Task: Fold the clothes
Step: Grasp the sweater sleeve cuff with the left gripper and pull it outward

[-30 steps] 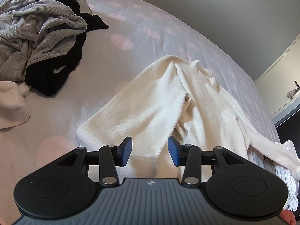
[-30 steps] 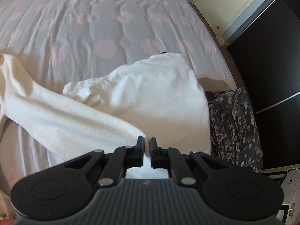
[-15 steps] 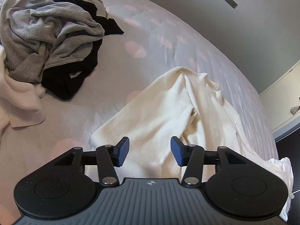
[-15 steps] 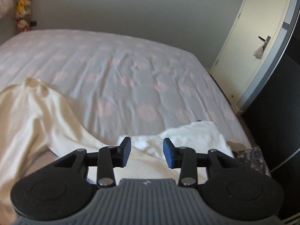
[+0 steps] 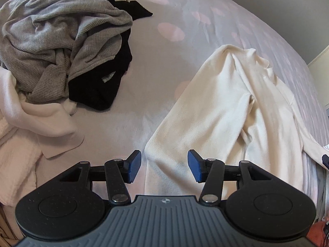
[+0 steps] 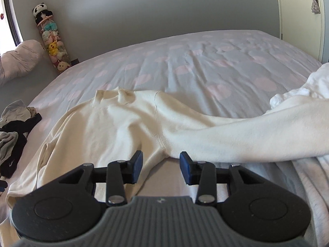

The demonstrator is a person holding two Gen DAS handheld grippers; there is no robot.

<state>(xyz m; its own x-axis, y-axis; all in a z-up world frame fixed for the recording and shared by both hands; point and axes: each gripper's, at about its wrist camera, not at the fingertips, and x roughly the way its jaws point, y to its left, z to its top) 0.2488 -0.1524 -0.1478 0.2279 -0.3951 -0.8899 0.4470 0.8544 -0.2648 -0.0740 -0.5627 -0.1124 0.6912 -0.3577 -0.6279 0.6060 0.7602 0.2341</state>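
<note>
A cream long-sleeved sweater (image 5: 222, 107) lies spread on the bed, collar at the far end; it also shows in the right wrist view (image 6: 115, 127), with one sleeve (image 6: 257, 135) stretched out to the right. My left gripper (image 5: 164, 168) is open and empty, hovering just above the sweater's near left corner. My right gripper (image 6: 160, 166) is open and empty, just above the sweater's underarm where the sleeve joins the body.
A heap of grey, black and pale pink clothes (image 5: 61, 41) lies on the left of the bed (image 6: 205, 65). A folded white garment (image 6: 304, 86) lies at the right. A pillow (image 6: 18, 59) and a tube of plush toys (image 6: 51, 39) stand by the far wall.
My right gripper opened, let go of the sleeve and swung left to face the sweater's body. My left gripper stayed open and shifted left, toward the sweater's near corner.
</note>
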